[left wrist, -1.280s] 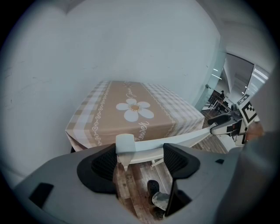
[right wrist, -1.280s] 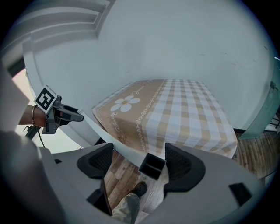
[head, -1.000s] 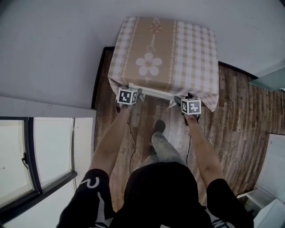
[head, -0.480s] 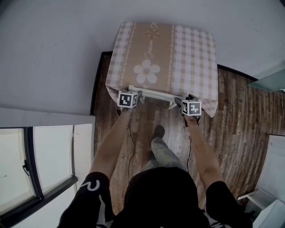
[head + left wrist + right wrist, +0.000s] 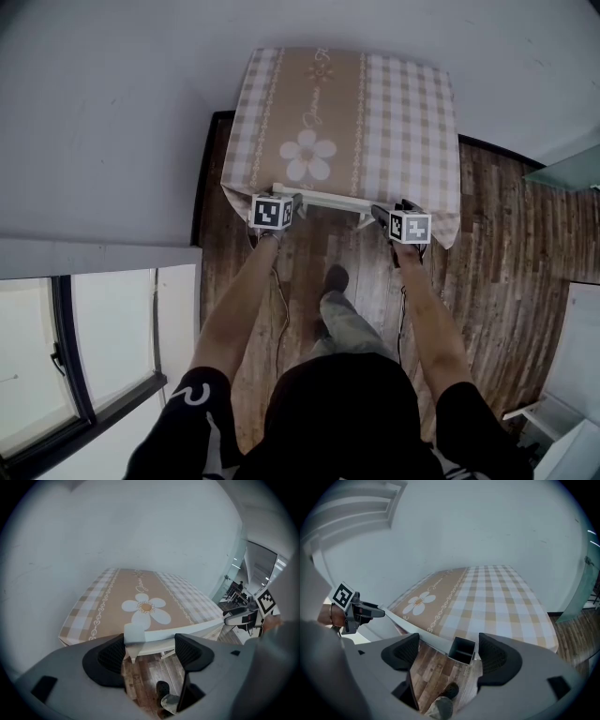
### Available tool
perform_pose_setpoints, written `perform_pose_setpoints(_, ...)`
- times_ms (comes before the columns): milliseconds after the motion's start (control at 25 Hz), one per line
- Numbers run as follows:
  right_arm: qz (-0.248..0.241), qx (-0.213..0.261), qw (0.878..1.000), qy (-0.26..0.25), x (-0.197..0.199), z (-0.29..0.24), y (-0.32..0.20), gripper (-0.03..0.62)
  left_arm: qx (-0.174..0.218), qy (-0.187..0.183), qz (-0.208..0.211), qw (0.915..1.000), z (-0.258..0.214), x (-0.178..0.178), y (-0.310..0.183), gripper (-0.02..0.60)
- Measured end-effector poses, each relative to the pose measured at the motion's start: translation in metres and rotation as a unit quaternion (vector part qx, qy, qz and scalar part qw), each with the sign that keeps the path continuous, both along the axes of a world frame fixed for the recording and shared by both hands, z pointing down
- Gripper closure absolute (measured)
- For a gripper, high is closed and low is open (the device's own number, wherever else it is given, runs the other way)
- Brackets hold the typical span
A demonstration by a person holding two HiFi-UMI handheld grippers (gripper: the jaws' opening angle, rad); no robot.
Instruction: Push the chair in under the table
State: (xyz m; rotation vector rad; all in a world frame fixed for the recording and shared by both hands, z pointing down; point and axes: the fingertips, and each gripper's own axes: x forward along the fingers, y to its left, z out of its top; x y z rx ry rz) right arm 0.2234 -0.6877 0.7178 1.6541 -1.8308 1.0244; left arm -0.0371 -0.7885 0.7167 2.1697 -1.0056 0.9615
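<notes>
A table (image 5: 412,103) under a beige checked cloth with a white flower stands against the wall. The chair's white top rail (image 5: 323,198) lies just at the table's near edge; the seat is hidden under the cloth. My left gripper (image 5: 294,205) is at the rail's left end. In the left gripper view the rail (image 5: 183,636) crosses in front of the wide jaws (image 5: 150,651), its corner by the left pad. My right gripper (image 5: 382,215) is at the right end. Its jaws (image 5: 449,654) are opening, with the rail's hollow square end (image 5: 461,649) between them, unpressed.
Dark wooden floor (image 5: 506,244) runs around the table. A white wall (image 5: 112,122) lies behind and to the left, a window (image 5: 56,347) at lower left. White furniture (image 5: 572,375) stands at lower right. The person's shoe (image 5: 336,277) is just behind the chair.
Both grippers have gone forward toward the table with the chair's rail, which now sits closer under the cloth's edge. The person has stepped nearer.
</notes>
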Motion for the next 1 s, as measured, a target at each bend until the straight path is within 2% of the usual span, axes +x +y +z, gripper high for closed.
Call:
perform_pose_setpoints(200, 0.005, -0.005, 1.000, 0.005, 0.006, 0.000, -0.001, 0.143, -0.006, 0.000, -0.002, 1.0000, -0.001, 0.001, 0.001, 0.233)
perform_pose_setpoints(480, 0.031, -0.004, 0.999, 0.011, 0.018, 0.001, 0.000, 0.139, -0.013, -0.001, -0.002, 0.9999, 0.000, 0.009, 0.003, 0.238)
perform_pose_setpoints(560, 0.027, -0.004, 1.000, 0.013, 0.017, -0.001, 0.000, 0.150, -0.007, 0.000, -0.004, 1.0000, -0.001, 0.010, 0.004, 0.241)
perform_pose_setpoints(640, 0.012, -0.004, 1.000, 0.006, 0.012, -0.003, 0.002, 0.210, -0.001, 0.000, -0.017, 0.9999, -0.003, 0.008, 0.007, 0.241)
perform_pose_setpoints(680, 0.007, -0.005, 1.000, 0.005, 0.011, -0.004, 0.004, 0.214, 0.002, 0.000, -0.025, 0.9997, -0.004, 0.006, 0.010, 0.241)
perform_pose_setpoints(800, -0.002, -0.006, 1.000, 0.024, 0.015, -0.008, 0.012, 0.250, 0.013, -0.002, -0.037, 0.9992, -0.011, 0.003, 0.021, 0.241)
perform_pose_setpoints(1000, 0.013, 0.017, 1.000, 0.019, 0.010, -0.027, 0.027, 0.249, 0.044, 0.017, -0.040, 0.9981, -0.034, -0.012, 0.040, 0.241)
